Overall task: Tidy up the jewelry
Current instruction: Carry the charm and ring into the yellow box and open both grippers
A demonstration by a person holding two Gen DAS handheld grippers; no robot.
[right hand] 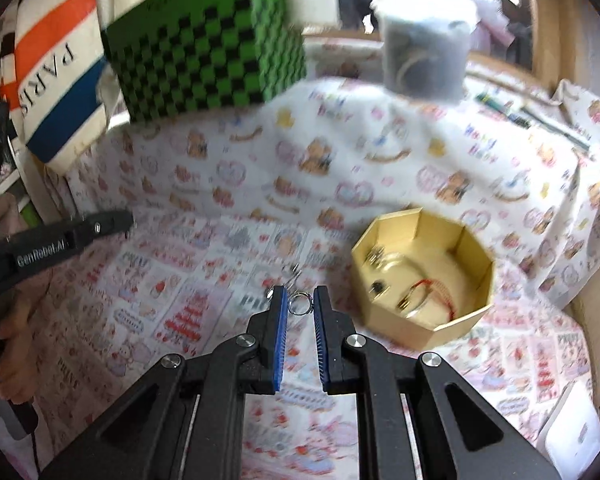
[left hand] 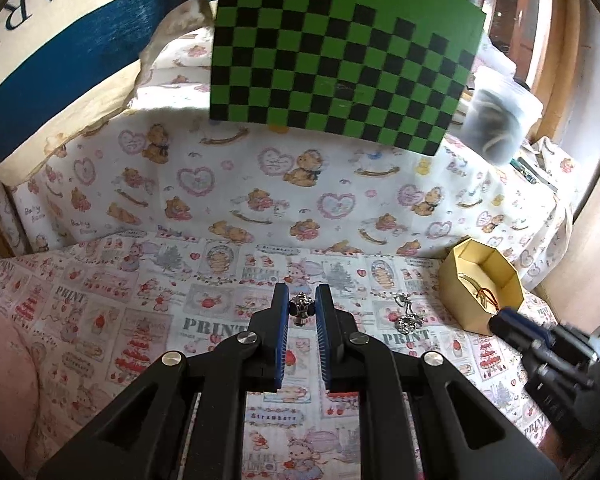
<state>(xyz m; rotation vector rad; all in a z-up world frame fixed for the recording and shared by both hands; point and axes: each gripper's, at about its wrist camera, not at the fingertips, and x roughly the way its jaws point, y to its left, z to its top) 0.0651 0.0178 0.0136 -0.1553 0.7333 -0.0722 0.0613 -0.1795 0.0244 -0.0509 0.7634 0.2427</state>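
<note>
My left gripper [left hand: 302, 304] is shut on a small silver charm [left hand: 301, 307] between its blue pads, just above the printed cloth. My right gripper [right hand: 300, 303] is shut on a silver ring [right hand: 300, 304], left of an open octagonal tan box [right hand: 422, 276]. The box holds a red cord bracelet [right hand: 436, 294] and some metal pieces. In the left wrist view the box [left hand: 482, 284] stands at the right, with another silver jewelry piece [left hand: 408, 318] lying on the cloth beside it. The right gripper shows there at the far right [left hand: 540, 344], and the left gripper shows at the left of the right wrist view [right hand: 72, 236].
A green and black checkered box [left hand: 340, 56] stands on a raised ledge covered in bear-print cloth at the back. A clear tub [left hand: 496, 116] sits to its right. A striped bag [left hand: 60, 48] leans at the back left. A white object [right hand: 576, 432] lies at the front right.
</note>
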